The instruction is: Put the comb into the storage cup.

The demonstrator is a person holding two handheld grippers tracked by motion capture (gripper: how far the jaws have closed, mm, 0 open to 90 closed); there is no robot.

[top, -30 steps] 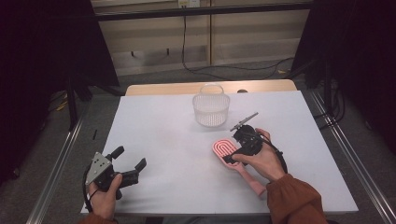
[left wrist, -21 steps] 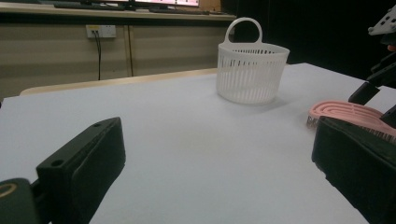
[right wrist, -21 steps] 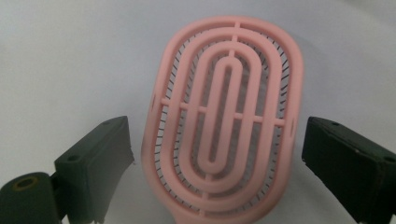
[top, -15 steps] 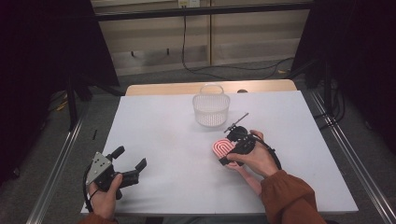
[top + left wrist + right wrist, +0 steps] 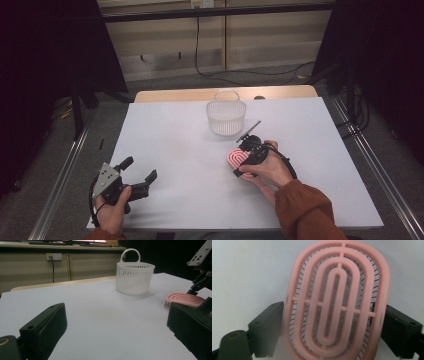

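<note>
Two black jaws of the right claw [image 5: 329, 327] straddle the pink oval brush [image 5: 337, 300], which lies flat on the white counter [image 5: 175, 145] just in front of the white slotted basket [image 5: 226, 116]; they have just been closing, the brush between them, and stand at or just off its long sides, so no firm grip is on yet. To do this well, I judge the jaws should keep square across the brush's narrow width, low on its rim, and close evenly before any lift. The left claw [image 5: 137, 175] rests wide open and empty near the counter's front-left corner.
</note>
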